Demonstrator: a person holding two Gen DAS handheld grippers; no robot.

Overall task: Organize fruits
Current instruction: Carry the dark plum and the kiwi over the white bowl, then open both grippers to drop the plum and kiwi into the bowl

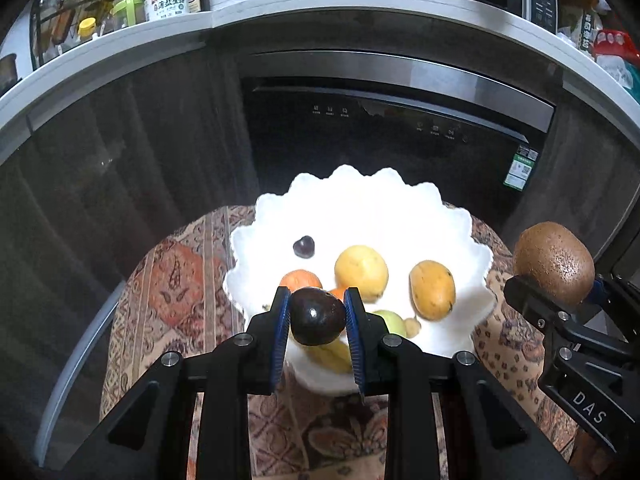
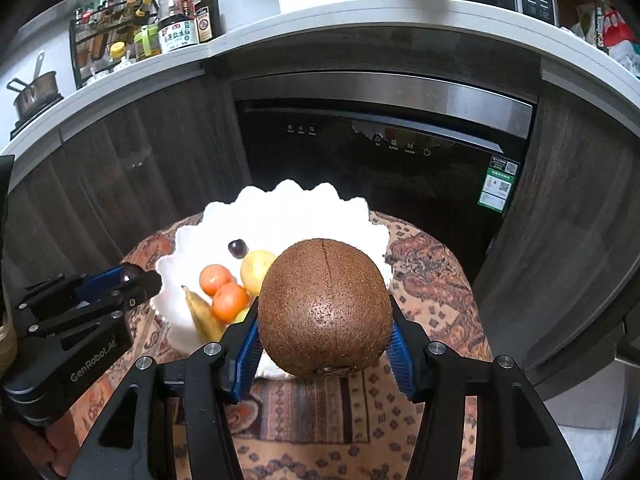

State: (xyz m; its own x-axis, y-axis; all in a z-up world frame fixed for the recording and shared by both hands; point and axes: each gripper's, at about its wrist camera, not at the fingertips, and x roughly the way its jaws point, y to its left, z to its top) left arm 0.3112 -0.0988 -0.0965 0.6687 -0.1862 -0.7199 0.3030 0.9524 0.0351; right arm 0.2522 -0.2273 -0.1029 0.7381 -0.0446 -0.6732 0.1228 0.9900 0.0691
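Two grippers, two fruits, both held above the white scalloped bowl point(image 1: 472, 220).

The left gripper point(image 1: 317, 312) pinches a dark round fruit point(image 1: 317, 316) over the bowl's near rim; the right gripper point(image 2: 325, 332) clamps a brown kiwi point(image 2: 325, 308) at the bowl's right side. In the bowl: a cherry point(image 1: 304, 246), a yellow fruit point(image 1: 361, 270), a mango point(image 1: 433, 290); only the right view shows both tangerines point(image 2: 229, 301) and the banana point(image 2: 202, 314) clearly. Writing reads "DAS" on the right gripper, "GenRobot.AI" on the left. Behind the bowl, a dark dishwasher point(image 1: 400, 140).
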